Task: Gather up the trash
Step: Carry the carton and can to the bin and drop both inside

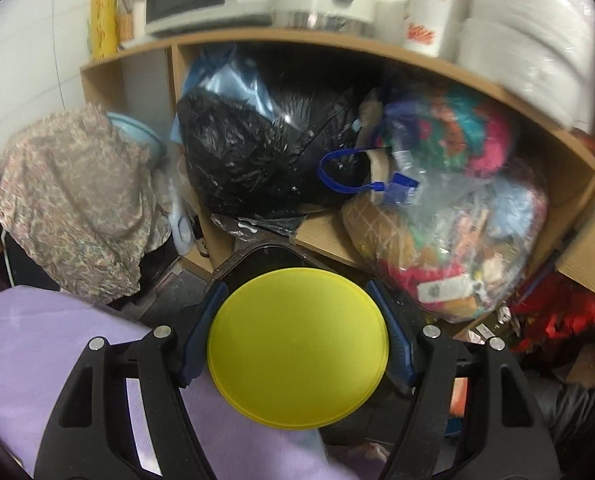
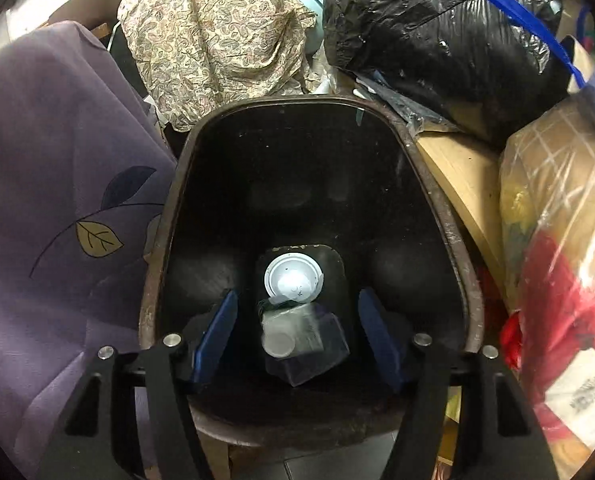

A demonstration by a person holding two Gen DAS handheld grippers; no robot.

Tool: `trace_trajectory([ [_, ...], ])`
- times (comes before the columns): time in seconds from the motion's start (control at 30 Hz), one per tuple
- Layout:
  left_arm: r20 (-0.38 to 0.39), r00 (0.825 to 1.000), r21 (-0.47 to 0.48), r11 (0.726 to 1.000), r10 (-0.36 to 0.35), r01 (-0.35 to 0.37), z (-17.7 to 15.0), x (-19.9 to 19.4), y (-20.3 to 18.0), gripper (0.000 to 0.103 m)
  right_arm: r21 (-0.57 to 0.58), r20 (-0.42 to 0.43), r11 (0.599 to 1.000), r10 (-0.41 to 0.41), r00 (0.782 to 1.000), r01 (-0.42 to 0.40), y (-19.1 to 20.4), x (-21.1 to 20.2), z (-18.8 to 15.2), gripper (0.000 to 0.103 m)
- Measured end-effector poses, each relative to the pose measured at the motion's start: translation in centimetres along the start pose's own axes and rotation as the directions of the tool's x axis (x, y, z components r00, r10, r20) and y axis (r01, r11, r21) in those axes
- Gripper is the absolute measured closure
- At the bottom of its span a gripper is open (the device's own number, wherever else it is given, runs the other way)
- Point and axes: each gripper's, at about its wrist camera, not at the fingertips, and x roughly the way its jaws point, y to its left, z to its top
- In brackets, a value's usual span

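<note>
Right wrist: my right tool (image 2: 295,338) spread above bin (image 2: 169,216), clear wrapper (image 2: 303,340) loose between pads. Left tool (image 1: 297,340) pinching yellow lid (image 1: 297,350); risk: lid misses bin if I let go early.

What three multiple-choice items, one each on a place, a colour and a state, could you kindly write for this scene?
1. Where does the white lid lie?
A. Between the jaws of the left gripper
B. At the bottom of the bin
C. Between the jaws of the right gripper

2. What colour is the disc in the left gripper?
A. Yellow
B. Red
C. White

3. How do the right gripper's jaws stand?
A. Shut on the white lid
B. Shut on nothing
C. Open above the bin

Answers:
1 B, as the right wrist view shows the lid far down inside the dark bin.
2 A, as the round disc between the blue pads is plainly yellow.
3 C, as both pads stand apart over the bin's mouth.
</note>
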Motion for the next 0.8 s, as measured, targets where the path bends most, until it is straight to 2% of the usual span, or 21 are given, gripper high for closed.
trace_trajectory([
  [0.13, -0.056, 0.997, 0.019, 0.998, 0.060, -0.059, 1.1, 4.3, 0.0, 0.032, 0.081, 0.071, 0.996, 0.022, 0.997, -0.027, -0.8, -2.4, -1.1, 0.039],
  [0.2, -0.092, 0.992, 0.011, 0.996, 0.087, -0.086, 1.8, 6.6, 0.0, 0.032, 0.097, 0.116, 0.995, -0.003, 0.993, -0.008, -1.0, -3.9, -1.8, 0.035],
  [0.3, -0.166, 0.975, -0.001, 0.989, 0.148, -0.150, 2.6, 10.4, -0.2, 0.032, 0.145, 0.187, 0.989, 0.004, 0.982, -0.031, -1.7, -6.6, -3.0, 0.033],
  [0.37, -0.194, 0.967, 0.012, 0.986, 0.164, -0.164, 2.8, 12.6, -0.6, 0.032, 0.167, 0.216, 0.985, 0.010, 0.976, -0.047, -2.4, -7.8, -3.7, 0.031],
  [0.5, -0.299, 0.931, 0.033, 0.977, 0.209, -0.208, 2.1, 17.6, -1.1, 0.032, 0.178, 0.214, 0.984, -0.016, 0.977, -0.023, -2.9, -8.1, -4.1, 0.028],
  [0.6, -0.393, 0.884, 0.037, 0.964, 0.255, -0.262, 1.1, 21.1, -0.8, 0.032, 0.173, 0.184, 0.985, -0.027, 0.982, -0.005, -3.1, -6.9, -3.9, 0.028],
  [0.63, -0.414, 0.873, 0.036, 0.963, 0.257, -0.267, 0.7, 22.1, -0.8, 0.032, 0.171, 0.180, 0.985, -0.017, 0.984, -0.015, -3.2, -6.5, -3.8, 0.028],
  [0.73, -0.449, 0.861, 0.021, 0.966, 0.239, -0.257, -0.7, 24.0, -0.5, 0.032, 0.160, 0.164, 0.987, -0.011, 0.986, -0.015, -3.2, -5.4, -3.7, 0.028],
  [0.8, -0.497, 0.832, 0.025, 0.962, 0.247, -0.271, -1.5, 25.2, -0.3, 0.032, 0.157, 0.157, 0.987, -0.006, 0.988, -0.019, -3.2, -5.1, -3.7, 0.028],
])
